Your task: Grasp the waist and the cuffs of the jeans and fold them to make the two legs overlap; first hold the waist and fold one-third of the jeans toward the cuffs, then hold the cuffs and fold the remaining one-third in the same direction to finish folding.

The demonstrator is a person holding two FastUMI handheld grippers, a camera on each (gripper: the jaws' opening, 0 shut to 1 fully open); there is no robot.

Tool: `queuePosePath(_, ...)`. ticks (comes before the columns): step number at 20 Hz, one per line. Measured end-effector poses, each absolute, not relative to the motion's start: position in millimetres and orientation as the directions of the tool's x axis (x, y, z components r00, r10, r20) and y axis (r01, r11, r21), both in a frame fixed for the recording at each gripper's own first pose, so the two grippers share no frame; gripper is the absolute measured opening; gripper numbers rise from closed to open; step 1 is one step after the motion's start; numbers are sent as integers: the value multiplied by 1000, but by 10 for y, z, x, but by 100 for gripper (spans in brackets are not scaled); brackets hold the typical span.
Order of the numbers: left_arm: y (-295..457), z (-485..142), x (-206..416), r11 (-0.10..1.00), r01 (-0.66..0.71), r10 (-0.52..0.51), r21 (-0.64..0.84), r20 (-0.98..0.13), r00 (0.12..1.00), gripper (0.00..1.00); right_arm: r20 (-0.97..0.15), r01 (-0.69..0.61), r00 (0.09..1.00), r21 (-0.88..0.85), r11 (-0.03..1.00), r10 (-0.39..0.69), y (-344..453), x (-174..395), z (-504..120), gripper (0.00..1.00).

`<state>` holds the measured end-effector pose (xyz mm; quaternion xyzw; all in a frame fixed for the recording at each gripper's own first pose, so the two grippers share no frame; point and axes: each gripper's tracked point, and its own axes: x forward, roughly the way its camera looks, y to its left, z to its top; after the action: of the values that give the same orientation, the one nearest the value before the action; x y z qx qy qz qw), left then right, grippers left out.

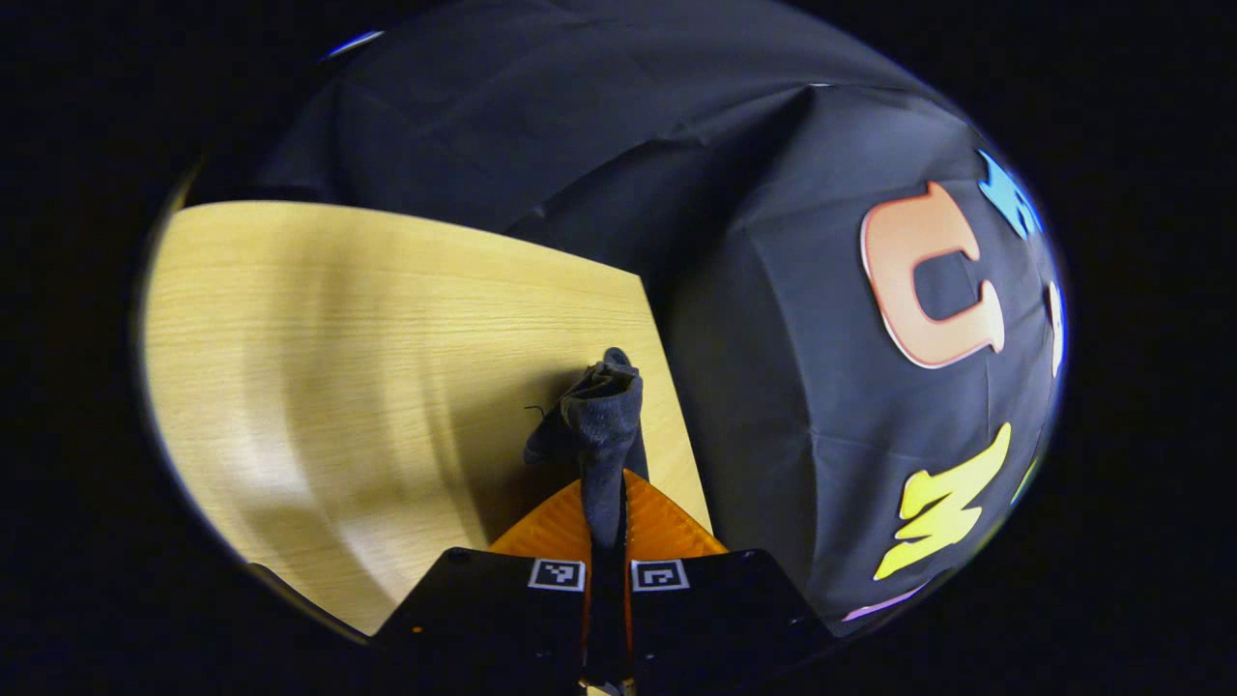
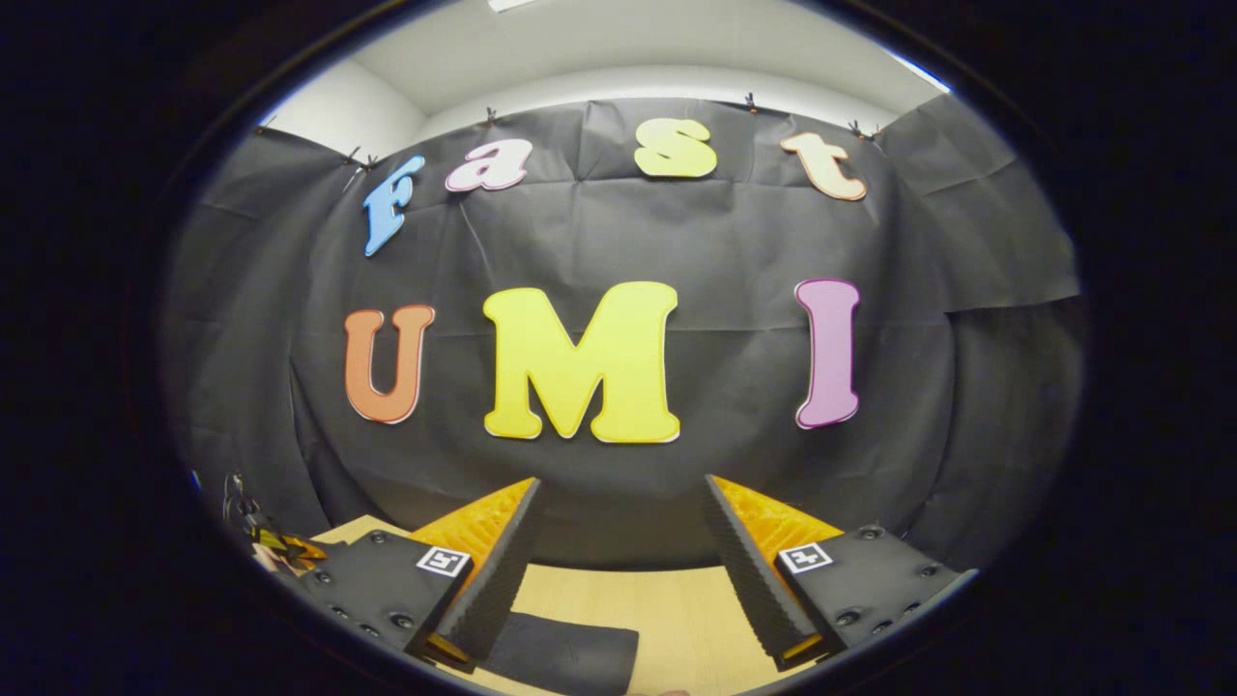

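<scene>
In the left gripper view my left gripper (image 1: 607, 503) is shut on a bunched piece of the dark jeans (image 1: 597, 416). The denim sticks out past the fingertips, lifted over the wooden table (image 1: 338, 367); I cannot tell which part of the jeans it is. In the right gripper view my right gripper (image 2: 618, 503) stands open with nothing between its fingers, pointing at the booth's back wall. A flat dark piece of the jeans (image 2: 565, 652) lies on the table (image 2: 667, 609) just below the right gripper's left finger.
The table's right edge (image 1: 672, 387) runs close beside the held denim, with the black cloth wall beyond it. At the lower left of the right gripper view, some small gear with cables (image 2: 256, 532) sits by the table's edge.
</scene>
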<state>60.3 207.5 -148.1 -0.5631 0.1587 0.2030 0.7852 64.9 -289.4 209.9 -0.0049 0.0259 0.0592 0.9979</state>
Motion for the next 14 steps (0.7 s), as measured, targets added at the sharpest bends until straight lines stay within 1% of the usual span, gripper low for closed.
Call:
queuePosePath(5, 1716, -813, 730, 508, -372, 124, -777, -362, 924, 4, -84, -120, 989, -9, 993, 119, -2881, 651, 1963, 99)
queuePosePath(6, 1630, -706, 757, 534, -349, 115, -770, -343, 932, 4, -84, -119, 990, -14, 993, 117, -2889, 654, 1954, 99)
queuePosePath(7, 1539, -596, 786, 555, -323, 103, -766, -323, 941, 3, -84, -117, 990, -17, 993, 115, -2887, 656, 1937, 96)
queuePosePath(8, 1444, -505, 815, 575, -303, 91, -760, -309, 947, 4, -88, -117, 989, -20, 993, 115, -2887, 658, 1919, 99)
queuePosePath(9, 1341, -431, 823, 594, -280, 74, -754, -295, 953, 4, -92, -116, 989, -20, 993, 114, -2897, 661, 1904, 100)
queuePosePath(11, 1122, -284, 876, 648, -235, 43, -724, -273, 961, 4, -96, -111, 989, -17, 994, 109, -2904, 654, 1892, 100)
queuePosePath(12, 1010, -248, 914, 674, -212, 25, -708, -264, 964, 4, -96, -109, 990, -15, 994, 107, -2906, 649, 1899, 96)
queuePosePath(14, 808, -125, 920, 720, -159, -15, -675, -244, 970, 3, -96, -106, 990, -12, 994, 104, -2907, 643, 1882, 96)
